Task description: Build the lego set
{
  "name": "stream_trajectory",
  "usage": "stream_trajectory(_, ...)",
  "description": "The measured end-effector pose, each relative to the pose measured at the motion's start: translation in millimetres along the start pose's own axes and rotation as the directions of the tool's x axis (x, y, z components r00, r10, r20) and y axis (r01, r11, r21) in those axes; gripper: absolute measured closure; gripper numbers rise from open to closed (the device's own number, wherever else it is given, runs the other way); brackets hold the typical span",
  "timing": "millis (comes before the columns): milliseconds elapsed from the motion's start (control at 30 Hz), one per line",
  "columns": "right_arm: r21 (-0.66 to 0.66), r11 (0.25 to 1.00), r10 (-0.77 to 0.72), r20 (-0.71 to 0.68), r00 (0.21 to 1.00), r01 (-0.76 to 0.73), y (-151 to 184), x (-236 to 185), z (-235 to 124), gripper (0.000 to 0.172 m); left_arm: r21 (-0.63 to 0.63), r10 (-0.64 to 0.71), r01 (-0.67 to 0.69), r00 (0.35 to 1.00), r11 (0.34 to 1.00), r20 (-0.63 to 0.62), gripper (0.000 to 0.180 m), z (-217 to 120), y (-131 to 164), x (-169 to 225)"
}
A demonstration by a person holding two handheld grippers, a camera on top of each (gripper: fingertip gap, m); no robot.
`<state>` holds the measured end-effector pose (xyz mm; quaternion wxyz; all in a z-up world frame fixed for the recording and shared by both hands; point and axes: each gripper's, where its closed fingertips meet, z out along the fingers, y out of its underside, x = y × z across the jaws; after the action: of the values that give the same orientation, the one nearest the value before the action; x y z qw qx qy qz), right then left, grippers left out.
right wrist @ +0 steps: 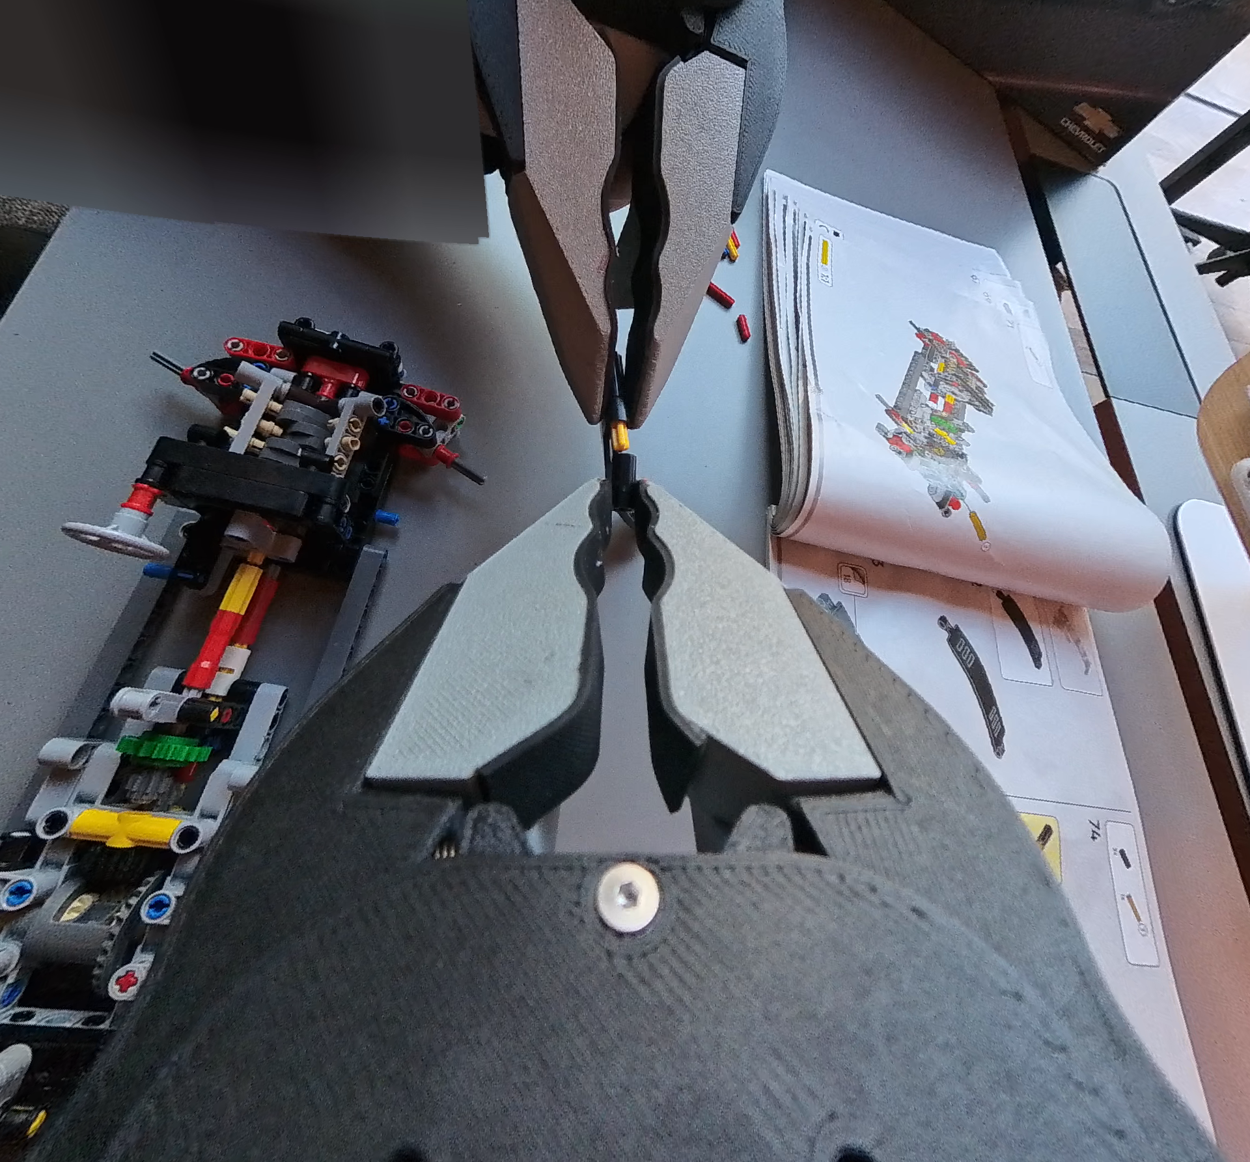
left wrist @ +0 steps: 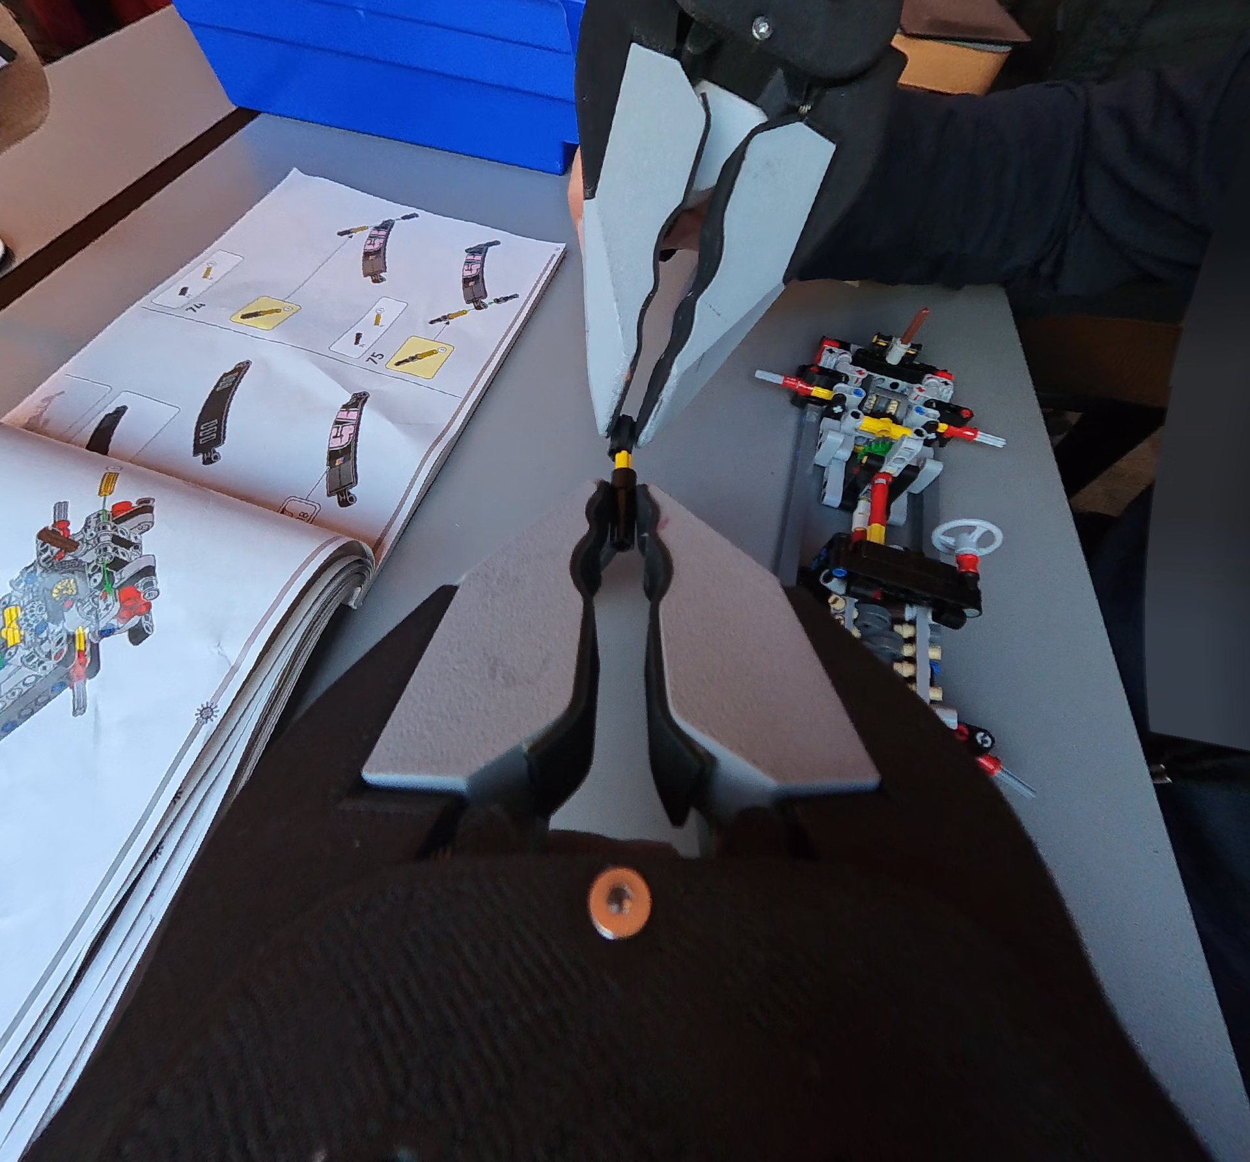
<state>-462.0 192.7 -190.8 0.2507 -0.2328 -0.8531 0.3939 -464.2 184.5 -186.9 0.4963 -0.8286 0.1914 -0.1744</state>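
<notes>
Between the tips, both tongs meet nose to nose: left tongs [left wrist: 619, 507] pinch a black sleeve [left wrist: 620, 514], right tongs [right wrist: 619, 497] a black cap [right wrist: 623, 470]; yellow pin [left wrist: 621, 458] spans them along one shared axis.

You get soft, even daylight, warmer at the right view's far edge; strong wide-angle bending at edges, near gripper bodies slightly blurred.

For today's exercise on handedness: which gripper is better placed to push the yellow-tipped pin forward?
Left gripper, likely: it clamps the yellow-tipped pin, aimed at the black connector that the right gripper holds.
</notes>
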Motion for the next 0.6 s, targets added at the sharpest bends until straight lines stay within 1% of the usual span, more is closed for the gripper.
stream_trajectory(433,-0.008,1.000,0.004,0.032,0.999,-0.004,-0.4,-4.8,0.2,0.167,-0.030,0.029,-0.028,1.000,0.999,0.011,0.176,2.8,2.6,2.9)
stream_trajectory(600,-0.049,0.999,-0.001,0.038,0.999,0.002,3.3,-7.0,1.9,0.167,-0.054,0.033,-0.032,0.999,0.998,0.013,0.176,5.5,6.5,3.6)
